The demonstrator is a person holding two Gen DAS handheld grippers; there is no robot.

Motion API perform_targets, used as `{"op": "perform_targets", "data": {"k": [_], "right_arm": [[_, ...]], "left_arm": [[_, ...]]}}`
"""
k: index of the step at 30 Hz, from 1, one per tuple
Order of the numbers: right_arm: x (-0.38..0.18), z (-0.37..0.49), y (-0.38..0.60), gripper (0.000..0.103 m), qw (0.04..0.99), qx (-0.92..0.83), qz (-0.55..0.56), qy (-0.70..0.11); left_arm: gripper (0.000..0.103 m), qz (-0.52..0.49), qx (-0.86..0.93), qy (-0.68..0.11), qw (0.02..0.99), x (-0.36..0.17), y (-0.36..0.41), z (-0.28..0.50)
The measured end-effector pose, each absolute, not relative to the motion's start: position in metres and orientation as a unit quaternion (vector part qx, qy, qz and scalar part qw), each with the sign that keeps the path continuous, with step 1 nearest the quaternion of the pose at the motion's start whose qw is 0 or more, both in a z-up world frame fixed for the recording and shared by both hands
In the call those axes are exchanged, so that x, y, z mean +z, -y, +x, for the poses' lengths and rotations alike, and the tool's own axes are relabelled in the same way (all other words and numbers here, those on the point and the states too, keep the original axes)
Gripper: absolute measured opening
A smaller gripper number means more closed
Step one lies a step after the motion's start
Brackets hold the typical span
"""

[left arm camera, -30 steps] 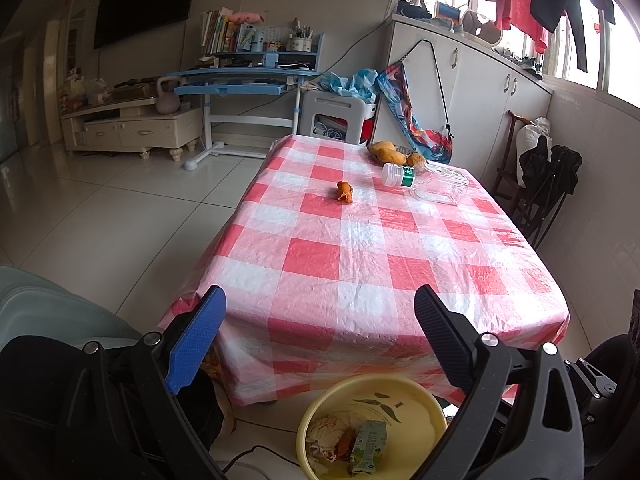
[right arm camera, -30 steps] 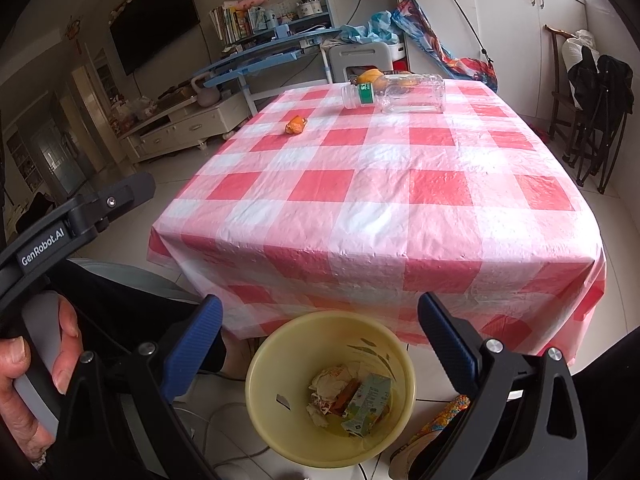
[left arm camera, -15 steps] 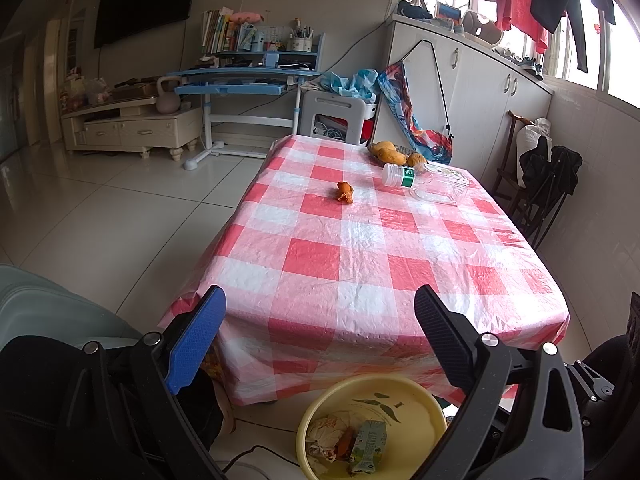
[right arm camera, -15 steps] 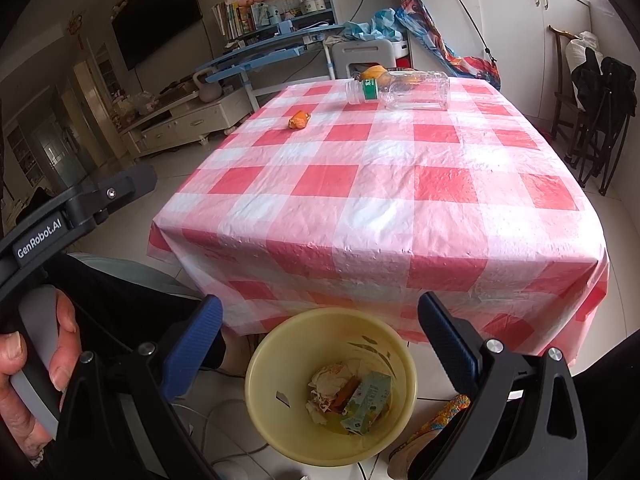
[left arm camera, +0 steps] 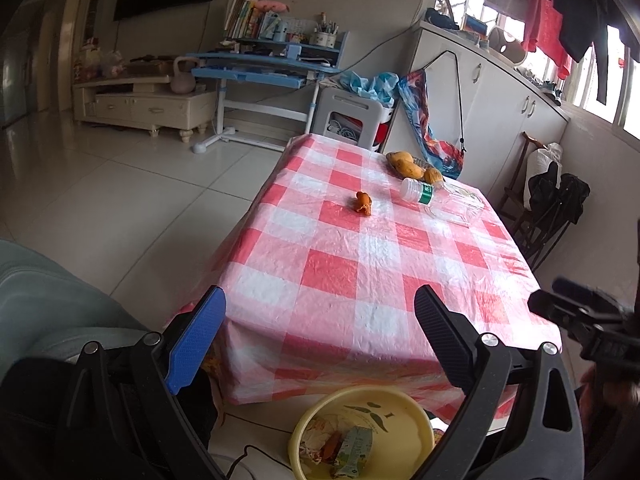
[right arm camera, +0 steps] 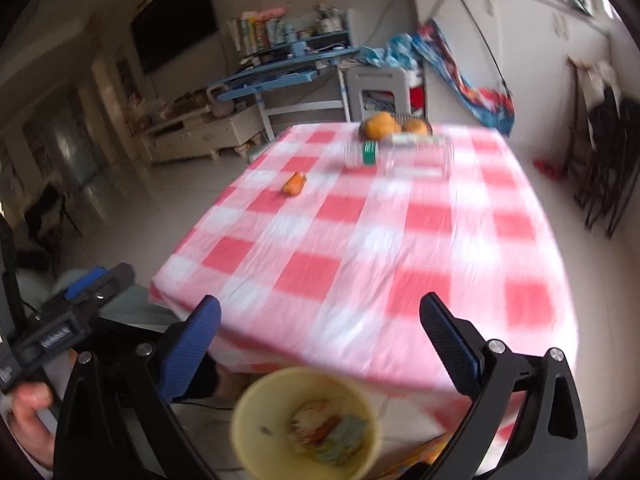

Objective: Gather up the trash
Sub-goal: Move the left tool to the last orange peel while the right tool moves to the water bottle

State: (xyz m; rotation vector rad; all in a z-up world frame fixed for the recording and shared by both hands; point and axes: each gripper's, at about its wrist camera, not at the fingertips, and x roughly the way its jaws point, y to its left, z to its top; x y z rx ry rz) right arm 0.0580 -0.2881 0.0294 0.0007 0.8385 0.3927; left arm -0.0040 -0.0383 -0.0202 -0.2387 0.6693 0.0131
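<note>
Both claws, left claw (left arm camera: 318,350) and right claw (right arm camera: 318,344), being held wide, empty; orange scrap (left arm camera: 363,203) on desk (left arm camera: 360,280) best being approached low, then carried to yellow bin (left arm camera: 400,410)

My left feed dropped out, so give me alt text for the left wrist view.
The open left tool hangs empty before a checked table holding an orange scrap, a plastic bottle and fruit; a yellow bin sits below.
</note>
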Motion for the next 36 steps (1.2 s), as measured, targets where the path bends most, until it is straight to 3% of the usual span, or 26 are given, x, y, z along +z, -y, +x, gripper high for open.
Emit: {"op": "perform_targets", "data": {"k": [6,17,28,31,34,36], "right_arm": [[0.029,0.139,0.287,0.095,0.874,0.212,-0.132,-0.417],[-0.02,0.26,0.254,0.095,0.804,0.225,-0.331,-0.439],[-0.055,0.322,0.257,0.095,0.764,0.262,-0.324,-0.492],[-0.057,0.321,0.259,0.095,0.757,0.277,-0.312,-0.503],[-0.054,0.313,0.26,0.095,0.751,0.283,-0.289,-0.521],[-0.051,0.304,0.26,0.092,0.75,0.287,-0.265,-0.534]], "left_arm": [[0.092,-0.079,-0.015,-0.359,0.93,-0.016,0.048,0.047],[0.092,0.003,-0.054,-0.403,0.914,-0.033,0.088,0.178],[0.092,0.047,-0.042,-0.424,0.903,-0.069,0.117,0.268],[0.082,0.045,-0.039,-0.428,0.902,-0.073,0.122,0.275],[0.06,0.042,-0.052,-0.436,0.898,-0.075,0.123,0.278],[0.027,0.034,-0.063,-0.447,0.892,-0.08,0.121,0.281]]}}
